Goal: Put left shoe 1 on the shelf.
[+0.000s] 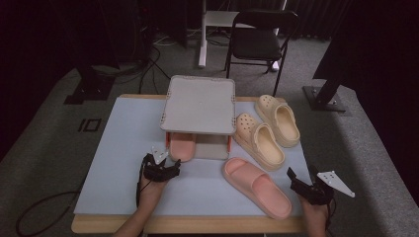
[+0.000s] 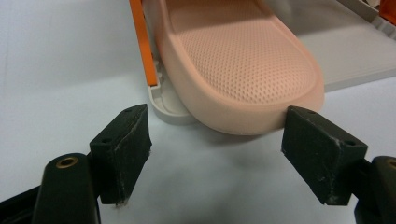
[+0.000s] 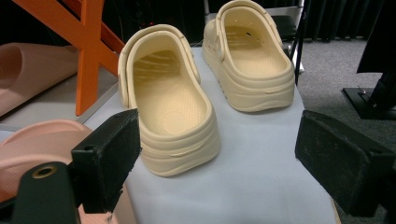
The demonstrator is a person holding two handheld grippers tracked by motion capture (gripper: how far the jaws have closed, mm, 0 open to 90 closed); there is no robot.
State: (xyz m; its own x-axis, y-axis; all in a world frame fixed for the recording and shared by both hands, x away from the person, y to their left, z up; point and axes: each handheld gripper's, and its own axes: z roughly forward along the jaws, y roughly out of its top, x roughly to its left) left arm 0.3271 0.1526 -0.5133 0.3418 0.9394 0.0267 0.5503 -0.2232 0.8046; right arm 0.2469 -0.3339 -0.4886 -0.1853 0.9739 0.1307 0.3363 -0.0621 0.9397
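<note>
The desk (image 1: 118, 148) carries one grey two-level rack (image 1: 200, 103) with orange posts, two pink slides and two cream clogs. One pink slide (image 2: 243, 70) lies on the rack's lower shelf, its long axis running away from the person and its heel end overhanging the shelf's front edge toward the left gripper (image 2: 215, 135). That heel lies straight ahead of the left fingers (image 2: 122, 140), between their lines and just beyond the tips, not touched; the fingers are spread wide with nothing between them. The left hand is by far the nearer to this slide. The second slide (image 1: 257, 186) lies on the desk surface between the two hands, its long axis diagonal. The clogs (image 1: 269, 129) lie side by side to the right of the rack, heels toward the person. The right gripper (image 3: 219, 158) hovers at the desk's near right corner, aimed at the nearer clog (image 3: 170, 102); its fingers are spread and hold nothing.
</note>
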